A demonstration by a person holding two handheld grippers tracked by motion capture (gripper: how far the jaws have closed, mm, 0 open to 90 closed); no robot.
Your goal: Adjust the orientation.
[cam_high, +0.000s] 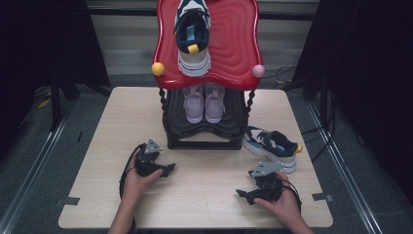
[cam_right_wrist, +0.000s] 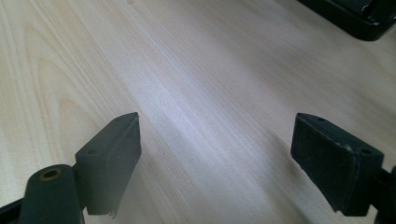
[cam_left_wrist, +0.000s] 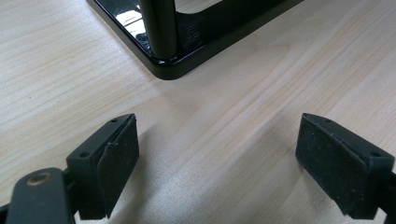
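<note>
- On the near half of the wooden table [cam_high: 204, 195], the left gripper [cam_high: 168, 169] rests in the person's left hand [cam_high: 136, 183], jaws spread wide with nothing between them; its own view has bare wood between the pads [cam_left_wrist: 116, 158].
- Near the right front edge, the right gripper [cam_high: 242, 194] sits in the right hand [cam_high: 282, 204], jaws also spread and empty, over bare tabletop [cam_right_wrist: 210, 116].
- Just beyond the right gripper, a navy, white and teal sneaker [cam_high: 271, 146] lies on the table beside the right foot of the shoe rack [cam_high: 204, 139], its toe towards the rack.
- Between the two grippers the wood lies open; the table's front edge is close behind both hands.
- Ahead of the left gripper, the rack's black base corner [cam_left_wrist: 168, 70] and post stand near.
- On the rack's red top shelf [cam_high: 234, 44] sits a matching sneaker [cam_high: 193, 34]; a pale lilac pair [cam_high: 204, 102] occupies the black lower shelf.
</note>
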